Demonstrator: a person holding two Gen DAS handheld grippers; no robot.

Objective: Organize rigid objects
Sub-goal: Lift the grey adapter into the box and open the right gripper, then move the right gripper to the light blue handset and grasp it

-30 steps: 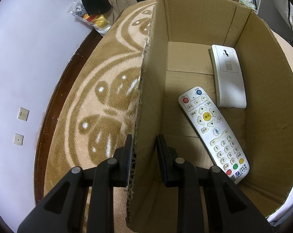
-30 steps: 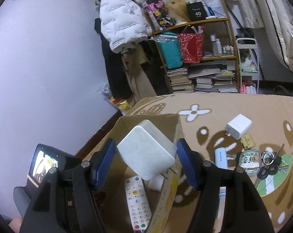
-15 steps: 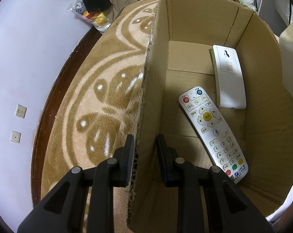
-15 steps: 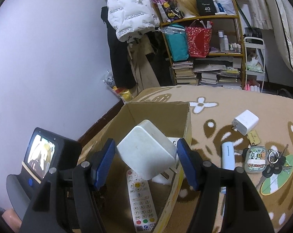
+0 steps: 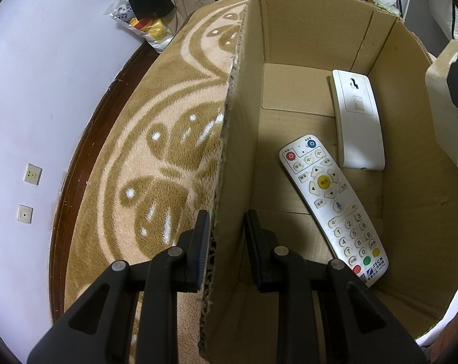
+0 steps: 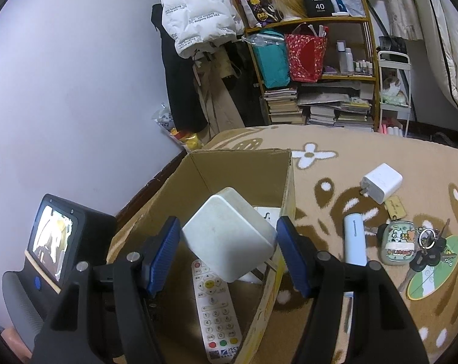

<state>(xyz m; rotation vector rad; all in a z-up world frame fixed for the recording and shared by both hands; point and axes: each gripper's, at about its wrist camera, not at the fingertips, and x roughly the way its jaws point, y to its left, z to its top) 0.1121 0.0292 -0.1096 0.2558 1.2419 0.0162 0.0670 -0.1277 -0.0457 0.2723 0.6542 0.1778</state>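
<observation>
Since a second ago the right tool (image 6: 228, 250) has carried its off-white rounded square plastic box (image 6: 229, 238) from short of the brown corrugated cardboard box (image 5: 289, 45) to above its open top, and the white box now shows at the right edge of the left wrist view; the left tool (image 5: 225, 242) has not shifted.

On the far left, in the left wrist view, the white wall carries two sockets above a dark wooden skirting, then comes the tan plush rug with cream flower patterns (image 5: 156, 151). The left tool is clamped on the near wall of the cardboard box, one finger outside and one inside, steadying it. Inside lie a white remote control with coloured buttons (image 5: 332, 206), marked "JSCN" at its lower end, its long axis slanting from upper left to lower right, and beside it a white curved slab-shaped device (image 5: 357, 121), lying lengthwise towards the far wall.

The right tool grips the off-white box by two opposite sides, tilted, directly above the remote control. The move to come looks like a straight lowering and release, and free floor lies left of the remote.

Further right on the rug wait a white plug-in charger (image 6: 382, 182), a white cylindrical power bank (image 6: 354, 239), and a cartoon-printed case with keys (image 6: 400, 242). A black carton on the shelf reads "40".
</observation>
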